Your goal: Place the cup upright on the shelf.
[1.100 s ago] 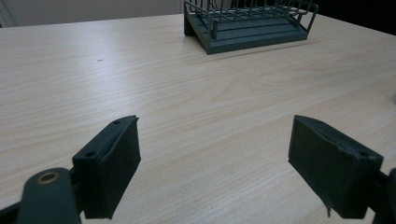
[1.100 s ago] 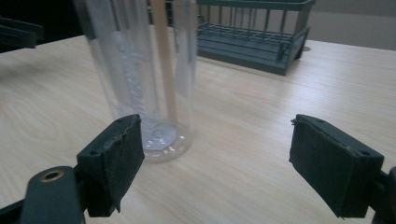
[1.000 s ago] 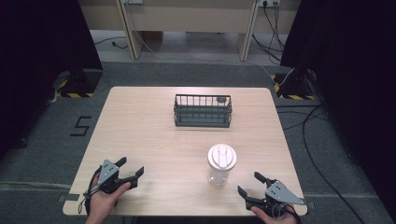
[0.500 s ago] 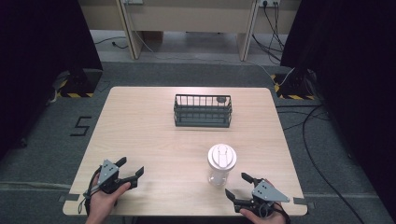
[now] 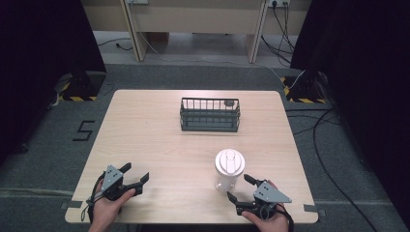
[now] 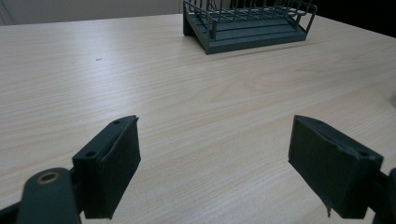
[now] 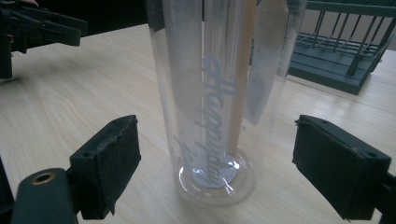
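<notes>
A clear plastic cup [image 5: 229, 170] with a white lid stands upright on the table's front right part. In the right gripper view the cup [image 7: 219, 93] bears pale script lettering and stands just beyond the open jaws, centred between them. My right gripper [image 5: 240, 189] is open, low at the front edge, its tips just short of the cup. At the front left my left gripper [image 5: 137, 174] rests open with bare tabletop between its jaws [image 6: 215, 158]. A dark wire basket [image 5: 210, 114] sits at the table's far middle.
The wooden table [image 5: 145, 130] is bare between the basket and the grippers. A small grey round thing [image 5: 227, 102] lies in the basket's right end. The left gripper [image 7: 32, 28] appears far off in the right gripper view. Cables run over the floor on the right.
My right gripper has moved left along the front edge and turned toward the cup, closing in on it. The left gripper has stayed put.
</notes>
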Available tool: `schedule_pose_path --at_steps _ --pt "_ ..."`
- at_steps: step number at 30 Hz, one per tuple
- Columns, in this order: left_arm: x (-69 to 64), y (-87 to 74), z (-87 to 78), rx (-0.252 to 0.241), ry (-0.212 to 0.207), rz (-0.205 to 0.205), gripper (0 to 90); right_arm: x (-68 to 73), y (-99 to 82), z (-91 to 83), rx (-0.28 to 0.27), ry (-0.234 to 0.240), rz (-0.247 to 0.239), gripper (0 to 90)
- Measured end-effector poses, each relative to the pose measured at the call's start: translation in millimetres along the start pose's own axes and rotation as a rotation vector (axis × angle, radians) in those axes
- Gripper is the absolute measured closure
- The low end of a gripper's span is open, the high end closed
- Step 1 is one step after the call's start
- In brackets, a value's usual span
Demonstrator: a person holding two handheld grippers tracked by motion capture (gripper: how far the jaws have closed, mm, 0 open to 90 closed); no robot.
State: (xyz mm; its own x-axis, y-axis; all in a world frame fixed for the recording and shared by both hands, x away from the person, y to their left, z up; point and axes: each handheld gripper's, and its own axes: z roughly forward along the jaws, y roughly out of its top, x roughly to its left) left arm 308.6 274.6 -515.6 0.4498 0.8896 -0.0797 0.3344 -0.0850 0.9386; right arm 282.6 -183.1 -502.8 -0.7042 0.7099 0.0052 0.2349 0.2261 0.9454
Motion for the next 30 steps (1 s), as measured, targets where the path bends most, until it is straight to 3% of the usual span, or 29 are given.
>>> schedule_pose_path --at_steps 21,30 --pt "-0.3 0.0 0.2 0.000 -0.003 0.001 16.2 -2.0 8.0 31.6 0.013 -0.001 -0.021 14.1" --pt "-0.5 0.2 0.0 -0.002 -0.006 0.001 16.2 -1.8 8.0 43.8 -0.005 -0.004 -0.015 13.4"
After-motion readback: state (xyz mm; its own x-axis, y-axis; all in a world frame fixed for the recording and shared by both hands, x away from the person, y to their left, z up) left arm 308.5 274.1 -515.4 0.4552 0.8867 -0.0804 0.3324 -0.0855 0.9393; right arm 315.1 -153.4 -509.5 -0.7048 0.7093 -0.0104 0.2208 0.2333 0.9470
